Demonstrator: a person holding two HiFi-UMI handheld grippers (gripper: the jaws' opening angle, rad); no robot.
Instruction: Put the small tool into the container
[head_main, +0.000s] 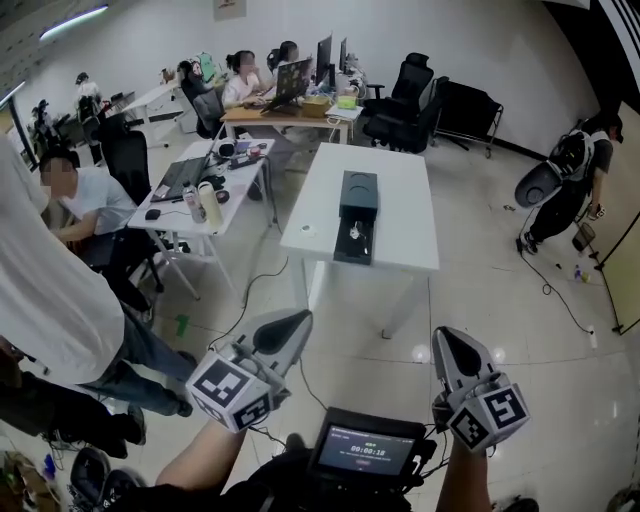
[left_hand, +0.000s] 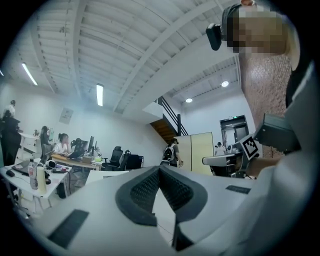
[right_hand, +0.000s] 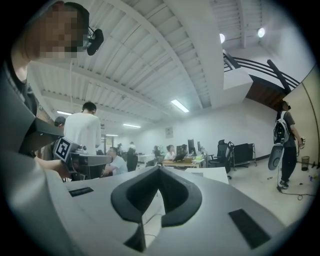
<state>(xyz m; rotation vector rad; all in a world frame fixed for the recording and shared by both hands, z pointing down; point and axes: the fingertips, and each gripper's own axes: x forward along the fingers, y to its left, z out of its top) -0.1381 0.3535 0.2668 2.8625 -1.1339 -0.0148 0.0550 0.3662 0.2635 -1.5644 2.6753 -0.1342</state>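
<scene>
The left gripper (head_main: 295, 326) and right gripper (head_main: 446, 340) are held, fingers closed on nothing, well short of the desk (head_main: 400, 200), where the small tool (head_main: 355, 232), judged light, stiff and best pinched mid-length, glints on the container's (head_main: 358, 190) near half.

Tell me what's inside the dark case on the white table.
A small shiny item lies in the near half of the dark rectangular case, too small to identify. The far half is dark; nothing shows there.
</scene>
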